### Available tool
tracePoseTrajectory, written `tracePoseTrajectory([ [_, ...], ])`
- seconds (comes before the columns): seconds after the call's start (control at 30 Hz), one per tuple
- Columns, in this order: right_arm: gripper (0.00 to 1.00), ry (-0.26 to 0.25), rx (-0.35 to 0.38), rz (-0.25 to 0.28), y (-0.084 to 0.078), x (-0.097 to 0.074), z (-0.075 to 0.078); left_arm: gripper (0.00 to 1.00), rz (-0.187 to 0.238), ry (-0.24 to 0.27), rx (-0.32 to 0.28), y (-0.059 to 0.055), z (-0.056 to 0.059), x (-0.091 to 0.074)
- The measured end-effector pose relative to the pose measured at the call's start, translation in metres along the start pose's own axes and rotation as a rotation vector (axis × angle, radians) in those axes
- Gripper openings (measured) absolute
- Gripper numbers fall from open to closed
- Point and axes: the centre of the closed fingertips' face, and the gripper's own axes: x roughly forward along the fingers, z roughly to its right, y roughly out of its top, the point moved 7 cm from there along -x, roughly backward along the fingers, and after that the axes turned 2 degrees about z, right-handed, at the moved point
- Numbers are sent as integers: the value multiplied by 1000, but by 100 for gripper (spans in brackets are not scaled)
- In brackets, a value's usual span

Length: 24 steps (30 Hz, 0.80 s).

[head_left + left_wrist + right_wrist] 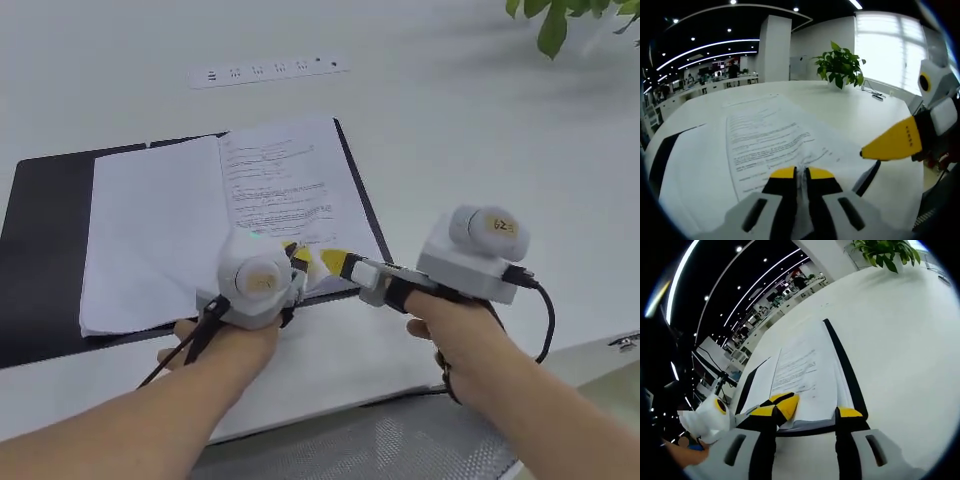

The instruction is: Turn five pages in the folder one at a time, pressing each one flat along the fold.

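Plainly the folder (45,250) lies open and flat on the white table (480,120), with a blank sheet (150,240) on its left side and the printed page (285,180) on its right. Both tools are at the near right corner of that page. Paper like this should be light, limp and slick, apt to crease or to lift two sheets at once. So I judge the hold belongs at the free corner or outer edge, on the top sheet alone, while the stiffer folder stays put under its own weight. The left gripper (801,174) has its jaws drawn almost together with a sliver between them, and I cannot tell whether a sheet's edge sits in that sliver. The right gripper (805,414) stands wide, its jaws straddling the corner of the pages and gripping nothing. The head view gives the whole spread and the fold down its middle. The right gripper view adds the thickness of the pages' near edge, and the left gripper view shows the other tool's yellow tip just beside the page's outer edge.
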Motion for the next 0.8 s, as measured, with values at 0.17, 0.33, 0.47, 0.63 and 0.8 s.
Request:
tracePoseTrajectory([
  [0.17,29,-29,24,21,2,-1,5,6,-3,-2,2,0,-1,1],
  [0.33,10,-64,27,48,4,-4,11,6,-9,-7,8,1,-1,1],
  [0.47,0,-75,52,64,6,-7,9,6,-18,-12,15,1,-2,1],
  [0.63,0,-70,49,79,7,-7,0,6,-36,-15,10,3,-3,1],
  [0.8,0,-59,56,98,11,-10,-11,5,-92,-42,-69,7,-7,-7],
])
